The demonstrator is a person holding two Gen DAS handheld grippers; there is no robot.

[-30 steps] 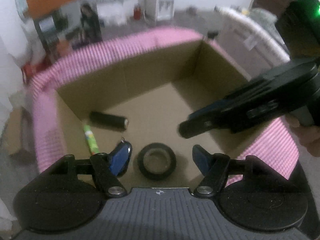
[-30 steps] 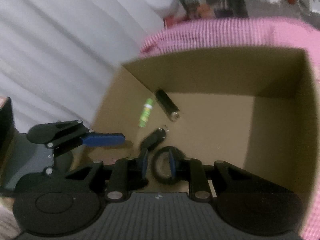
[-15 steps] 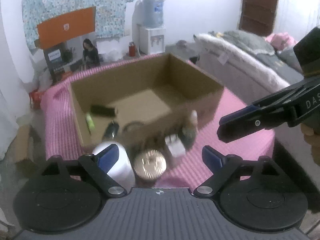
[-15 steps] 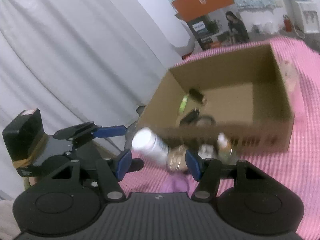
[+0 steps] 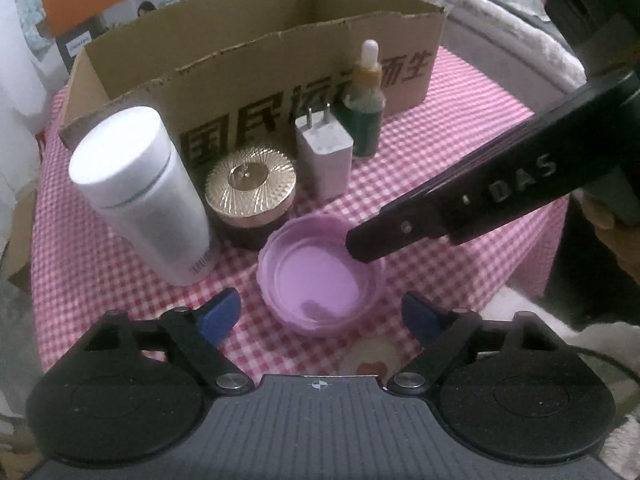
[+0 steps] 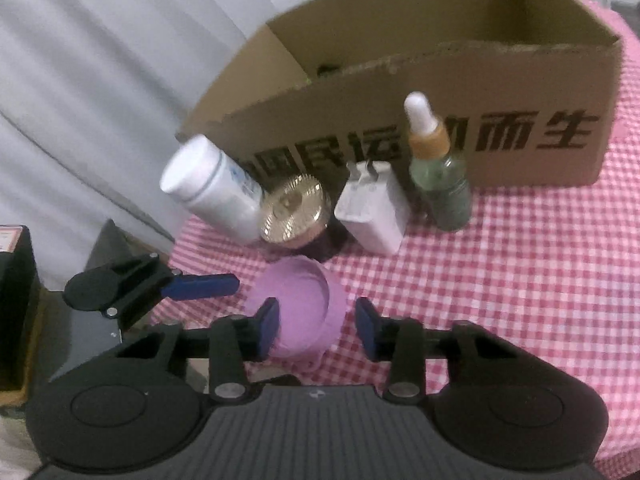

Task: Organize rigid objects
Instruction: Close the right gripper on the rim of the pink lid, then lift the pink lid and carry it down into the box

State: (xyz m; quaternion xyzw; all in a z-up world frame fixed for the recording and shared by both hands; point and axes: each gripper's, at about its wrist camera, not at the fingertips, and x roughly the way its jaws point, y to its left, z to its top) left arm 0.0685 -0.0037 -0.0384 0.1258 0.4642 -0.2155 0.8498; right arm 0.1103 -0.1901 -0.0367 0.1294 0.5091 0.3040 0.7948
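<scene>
1. The left gripper (image 5: 320, 312) is seen wide apart, jaws closing; the blue pads flank the shallow round purple plastic lid (image 5: 320, 276), which lies open side up on the red-and-white checked tablecloth (image 5: 460, 152). No pad is pressed on it; nothing is held.
2. The right gripper (image 6: 316, 324) is seen narrower, jaws closing. The purple lid (image 6: 300, 312) sits between the blue fingers (image 6: 267, 325); the left one overlaps the rim in the right wrist view, the right one stands clear. Contact cannot be confirmed; no grip is shown.
3. In the left wrist view the right gripper's black finger (image 5: 460, 212) reaches over the lid's right rim.
4. Just behind the lid, in a row against the printed front wall of the brown cardboard box (image 5: 280, 80): a white cylindrical plastic bottle (image 5: 144, 196), a dark jar with ribbed gold cap (image 5: 250, 196), a white two-prong charger block (image 5: 324, 152), and a green glass dropper bottle with white bulb (image 5: 366, 108).
5. Versus a second ago: both cameras were over the box interior, where a tape roll, a dark cylinder and a green stick were in view. Both are now pulled back and lower, in front of the box.
6. The box interior is now mostly hidden.
</scene>
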